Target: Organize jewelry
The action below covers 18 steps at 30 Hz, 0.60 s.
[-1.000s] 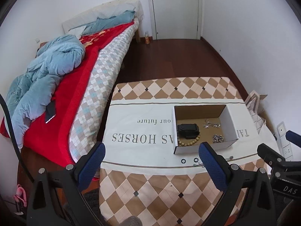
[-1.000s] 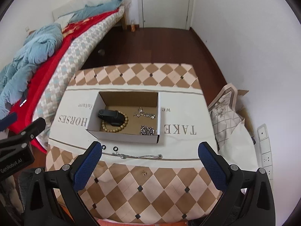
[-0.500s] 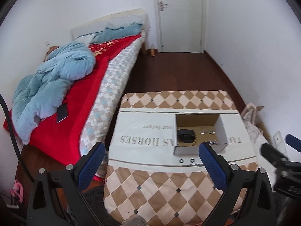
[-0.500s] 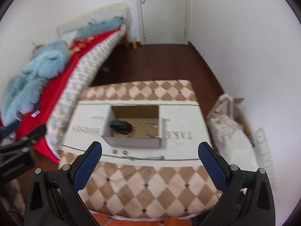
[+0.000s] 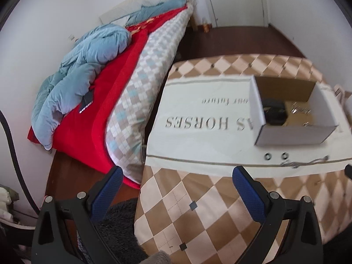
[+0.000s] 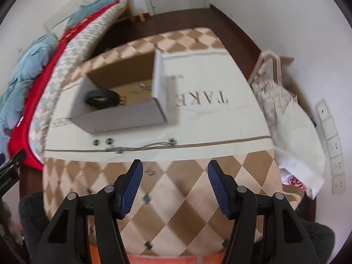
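An open white cardboard box (image 5: pixel 288 135) (image 6: pixel 118 118) stands on the checked table and holds a black band (image 6: pixel 102 99), wooden beads and small silver pieces (image 6: pixel 140 87). In front of the box lie two dark rings (image 5: pixel 276 155) (image 6: pixel 102 141) and a silver chain (image 6: pixel 140 146) (image 5: pixel 304 162). A small earring (image 6: pixel 150 172) lies on the cloth close to my right gripper's left fingertip. My left gripper (image 5: pixel 178 182) is wide open and empty over the table's left front corner. My right gripper (image 6: pixel 175 176) is open and empty, low over the table's front.
A bed (image 5: pixel 123 81) with a red cover and blue duvet runs along the table's left side. A paper bag (image 6: pixel 292 127) and wall sockets (image 6: pixel 330 140) are at the right. A dark fluffy seat (image 5: pixel 118 226) is below the front edge.
Both grippers have dropped lower and closer to the table. The right jaws have narrowed while staying open. The left view has swung left toward the bed.
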{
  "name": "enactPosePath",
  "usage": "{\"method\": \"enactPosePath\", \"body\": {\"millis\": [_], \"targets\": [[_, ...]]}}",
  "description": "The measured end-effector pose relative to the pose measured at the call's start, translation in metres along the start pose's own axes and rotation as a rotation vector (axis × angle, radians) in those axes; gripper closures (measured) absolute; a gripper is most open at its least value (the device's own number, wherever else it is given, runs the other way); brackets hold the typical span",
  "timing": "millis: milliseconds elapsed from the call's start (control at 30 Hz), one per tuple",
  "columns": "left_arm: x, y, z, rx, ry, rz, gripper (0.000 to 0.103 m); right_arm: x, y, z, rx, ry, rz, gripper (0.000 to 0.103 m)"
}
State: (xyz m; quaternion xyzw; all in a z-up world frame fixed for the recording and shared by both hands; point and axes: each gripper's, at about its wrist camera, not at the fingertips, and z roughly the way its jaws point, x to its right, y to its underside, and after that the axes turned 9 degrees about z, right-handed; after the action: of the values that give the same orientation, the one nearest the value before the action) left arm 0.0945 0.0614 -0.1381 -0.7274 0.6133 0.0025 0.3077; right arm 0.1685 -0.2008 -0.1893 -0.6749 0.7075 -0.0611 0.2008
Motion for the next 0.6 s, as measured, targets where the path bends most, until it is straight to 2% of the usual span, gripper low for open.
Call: {"method": "enactPosePath", "body": {"millis": [133, 300, 333, 367, 400, 433, 600], "targets": [[0.007, 0.000, 0.027, -0.057, -0.015, 0.018, 0.002, 0.001, -0.009, 0.034, -0.021, -0.003, 0.000, 0.040], [0.012, -0.001, 0.049, -0.111, -0.010, 0.015, 0.002, -0.018, -0.019, 0.069, -0.045, 0.012, -0.057, 0.040], [0.012, -0.002, 0.052, -0.116, -0.010, 0.017, 0.002, -0.023, -0.019, 0.076, -0.052, 0.018, -0.072, 0.044], [0.014, -0.003, 0.054, -0.120, -0.010, 0.020, 0.002, -0.026, -0.019, 0.081, -0.061, 0.026, -0.087, 0.053], [0.015, -0.003, 0.056, -0.123, -0.010, 0.021, 0.002, -0.031, -0.018, 0.082, -0.034, 0.064, -0.120, 0.068], [0.016, -0.003, 0.057, -0.126, -0.008, 0.023, 0.002, -0.033, -0.017, 0.083, -0.035, 0.062, -0.132, 0.092], [0.027, -0.004, 0.057, -0.132, 0.035, 0.032, 0.002, -0.015, -0.017, 0.077, -0.028, 0.058, -0.091, 0.092]]}}
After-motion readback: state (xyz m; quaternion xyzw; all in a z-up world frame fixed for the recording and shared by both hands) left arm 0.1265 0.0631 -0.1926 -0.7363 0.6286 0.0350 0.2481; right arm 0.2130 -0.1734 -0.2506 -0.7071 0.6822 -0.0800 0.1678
